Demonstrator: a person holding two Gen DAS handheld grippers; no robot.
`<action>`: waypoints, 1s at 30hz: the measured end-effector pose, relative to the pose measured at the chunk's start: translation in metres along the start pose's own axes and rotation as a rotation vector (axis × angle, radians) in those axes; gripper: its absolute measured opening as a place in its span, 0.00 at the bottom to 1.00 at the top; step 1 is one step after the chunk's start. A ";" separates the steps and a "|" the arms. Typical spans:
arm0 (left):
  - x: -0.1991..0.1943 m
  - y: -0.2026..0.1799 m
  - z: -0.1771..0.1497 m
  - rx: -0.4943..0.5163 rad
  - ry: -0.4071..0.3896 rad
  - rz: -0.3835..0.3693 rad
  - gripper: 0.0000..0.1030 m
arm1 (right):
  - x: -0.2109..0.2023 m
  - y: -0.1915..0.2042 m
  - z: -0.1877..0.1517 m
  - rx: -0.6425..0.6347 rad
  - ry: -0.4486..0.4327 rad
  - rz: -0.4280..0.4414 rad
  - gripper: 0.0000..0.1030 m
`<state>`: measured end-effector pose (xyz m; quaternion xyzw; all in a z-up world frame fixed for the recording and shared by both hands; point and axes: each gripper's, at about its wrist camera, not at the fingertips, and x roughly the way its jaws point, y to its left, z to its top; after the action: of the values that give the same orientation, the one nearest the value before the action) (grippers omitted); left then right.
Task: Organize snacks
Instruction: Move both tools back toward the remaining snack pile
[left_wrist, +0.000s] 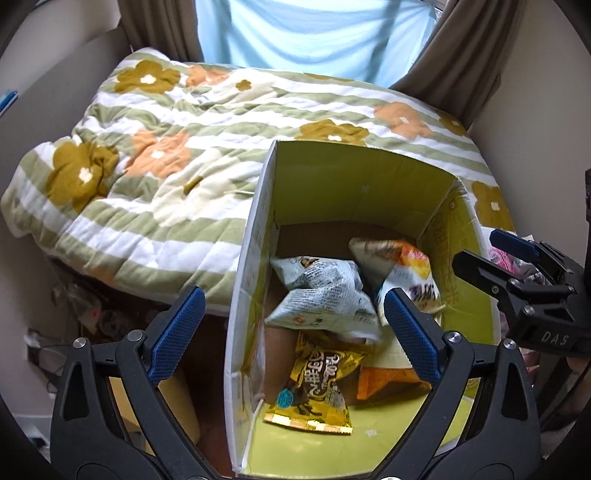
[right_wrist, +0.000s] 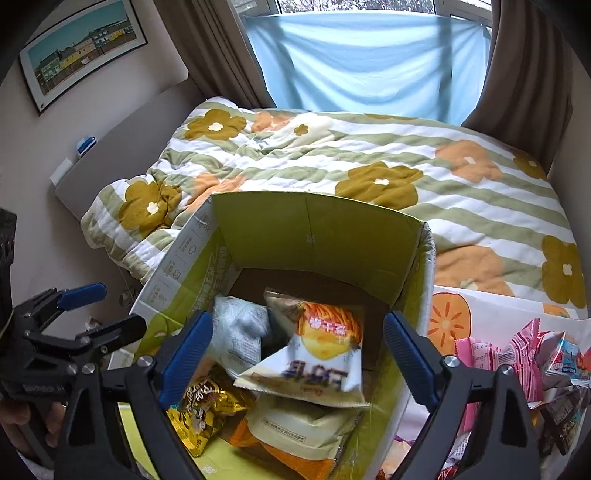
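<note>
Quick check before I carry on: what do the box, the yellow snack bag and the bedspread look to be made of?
Box: cardboard by the look, matte yellow-green inside, with fold creases and a raw board edge at the rim. Yellow snack bag: thin glossy plastic or foil film, judging by its shine and crinkles. Bedspread: soft quilted fabric, matte and puckered, with printed flowers and stripes.

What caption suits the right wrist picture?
Open right tool above a cardboard box of snack bags, an orange-and-white packet lying on top.

snack bags jumbled in green-lined box
</note>
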<state>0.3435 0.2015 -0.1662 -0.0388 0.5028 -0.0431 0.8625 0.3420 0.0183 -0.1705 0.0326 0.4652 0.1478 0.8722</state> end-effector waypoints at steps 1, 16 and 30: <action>-0.002 -0.001 -0.002 0.000 -0.001 0.000 0.94 | -0.003 0.000 -0.004 -0.008 -0.006 -0.003 0.90; -0.044 -0.030 -0.020 0.075 -0.069 -0.054 0.94 | -0.054 0.000 -0.030 0.050 -0.052 -0.015 0.90; -0.073 -0.138 -0.060 0.249 -0.125 -0.196 0.94 | -0.149 -0.061 -0.093 0.160 -0.132 -0.184 0.90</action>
<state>0.2505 0.0713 -0.1173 0.0170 0.4330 -0.1863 0.8818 0.2013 -0.0902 -0.1156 0.0689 0.4181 0.0270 0.9054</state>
